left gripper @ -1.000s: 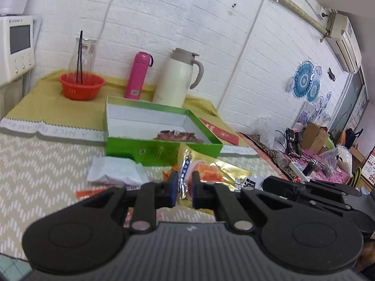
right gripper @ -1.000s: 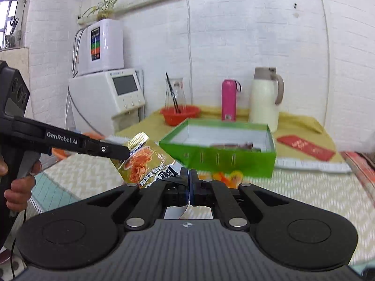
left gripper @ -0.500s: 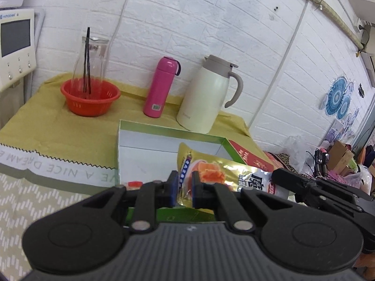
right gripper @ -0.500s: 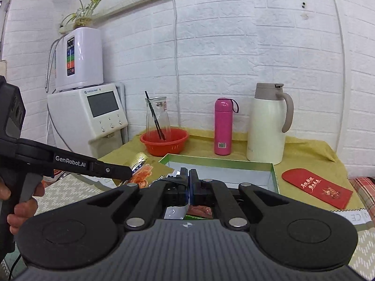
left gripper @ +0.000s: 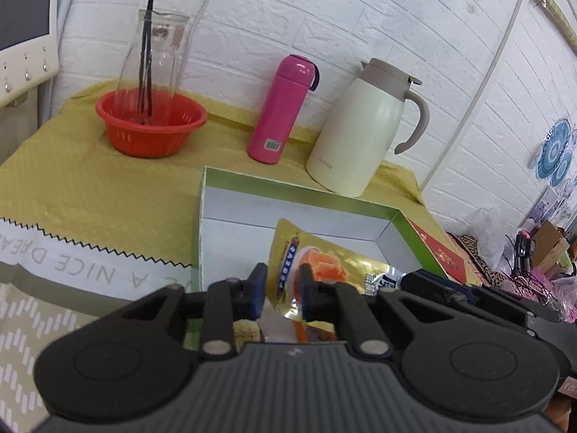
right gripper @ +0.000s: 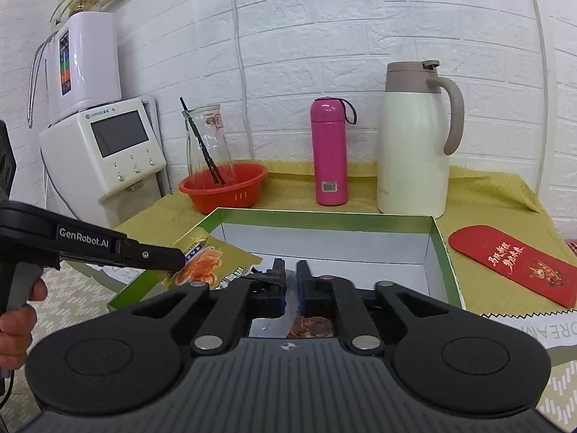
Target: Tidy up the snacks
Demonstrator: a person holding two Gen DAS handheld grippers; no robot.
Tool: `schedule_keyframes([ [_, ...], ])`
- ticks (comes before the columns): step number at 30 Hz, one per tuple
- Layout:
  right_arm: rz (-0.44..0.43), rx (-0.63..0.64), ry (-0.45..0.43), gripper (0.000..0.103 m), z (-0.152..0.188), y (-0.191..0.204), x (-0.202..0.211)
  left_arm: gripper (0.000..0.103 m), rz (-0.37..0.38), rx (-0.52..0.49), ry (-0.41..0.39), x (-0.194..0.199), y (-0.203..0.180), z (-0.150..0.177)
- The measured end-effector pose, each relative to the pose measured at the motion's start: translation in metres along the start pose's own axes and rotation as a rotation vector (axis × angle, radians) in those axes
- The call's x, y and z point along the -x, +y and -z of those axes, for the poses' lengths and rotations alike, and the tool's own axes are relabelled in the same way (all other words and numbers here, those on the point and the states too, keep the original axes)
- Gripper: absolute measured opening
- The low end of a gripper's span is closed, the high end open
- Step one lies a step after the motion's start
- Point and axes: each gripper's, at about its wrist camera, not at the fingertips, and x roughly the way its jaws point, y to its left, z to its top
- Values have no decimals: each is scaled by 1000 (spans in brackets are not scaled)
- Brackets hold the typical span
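Note:
A gold snack packet [left gripper: 324,258] with an orange picture hangs over the open green box [left gripper: 295,188], whose inside is white. My left gripper [left gripper: 281,288] has its jaws opening, and the packet's left end stands loose in the gap between them. My right gripper [right gripper: 291,283] is over the box too, with jaws opening and the packet's [right gripper: 212,259] other end just left of its fingers. A dark meat snack [right gripper: 313,324] lies in the box [right gripper: 441,249] under the right gripper. Seen from the right wrist, the left gripper [right gripper: 175,258] comes in from the left.
Along the white brick wall stand a red basket [left gripper: 151,126] holding a glass carafe, a pink bottle [left gripper: 281,108] and a cream jug [left gripper: 360,133]. A red envelope [right gripper: 512,263] lies right of the box. A white appliance [right gripper: 104,151] stands at the left, and a hand [right gripper: 14,324] holds the left gripper.
Both grippers carried the packet forward from the table's front to above the green box. Their jaws, shut on the packet's ends before, now stand apart.

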Motion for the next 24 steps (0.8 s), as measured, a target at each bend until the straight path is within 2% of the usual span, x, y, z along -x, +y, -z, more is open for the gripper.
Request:
schedule_keyframes([
  [1,-5,21,-2,69,2,1,0,75,-1,1,-21,3,0,0],
  [2,-1,39,-15,93,5,2,2,82,-12,15,-61,8,0,1],
  [3,14,54,-41,103,8,4,5,84,-30,25,-104,14,-1,2],
  [4,27,77,-63,103,10,7,8,98,-48,16,-130,18,-3,2],
  [5,31,99,-70,103,12,9,10,103,-71,-4,-146,22,-6,2],
  [8,37,136,-48,103,13,14,13,103,-109,-54,-170,30,-13,2],
  [14,49,156,-38,103,11,25,28,103,-101,-46,-167,50,-19,3],
  [24,66,199,-51,103,2,51,95,103,-109,-108,-143,108,-51,17],
])
